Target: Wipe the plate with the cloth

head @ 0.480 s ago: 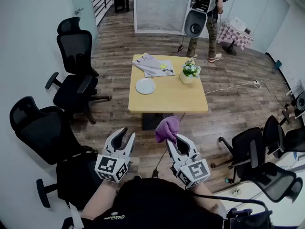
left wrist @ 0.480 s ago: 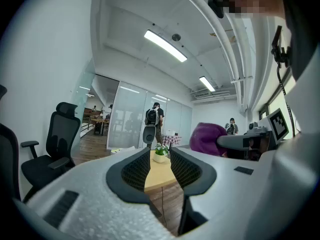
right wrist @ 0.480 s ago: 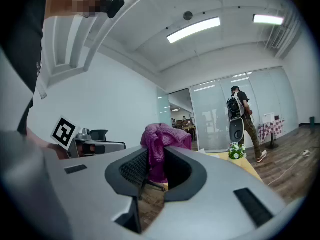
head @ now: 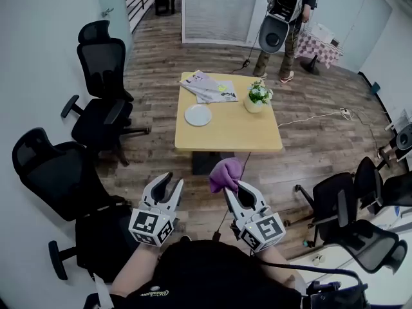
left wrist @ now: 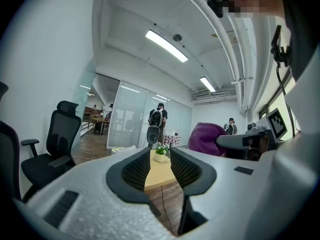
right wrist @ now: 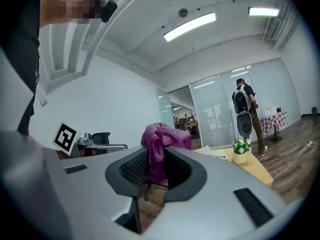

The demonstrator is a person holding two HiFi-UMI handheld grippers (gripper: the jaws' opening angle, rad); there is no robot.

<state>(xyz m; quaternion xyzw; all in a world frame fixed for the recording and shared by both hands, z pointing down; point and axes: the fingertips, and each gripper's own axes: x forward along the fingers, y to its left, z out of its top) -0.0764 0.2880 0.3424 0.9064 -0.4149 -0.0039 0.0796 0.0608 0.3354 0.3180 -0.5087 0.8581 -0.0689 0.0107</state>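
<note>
Okay, plate (head: 197,114): white, flat on the counter (head: 239,137), well ahead of both tongs and touching neither. Cloth (head: 226,174): purple, bunched, clenched in the right tongs (head: 233,190). It bulges out past the tips, and the right gripper view shows both jaws pressed against it. Left tongs (head: 172,180): released, jaws apart, nothing between them, only counter and wood floor (head: 154,76) visible through the gap. The two tongs are held side by side, near each other, not touching. Papers (head: 209,87) lie beyond the plate, and a potted plant (head: 258,96) stands to its right. Black office chairs (head: 103,102) sit left of the left tongs. A person with a backpack (head: 287,8) stands far ahead, past the counter.
</note>
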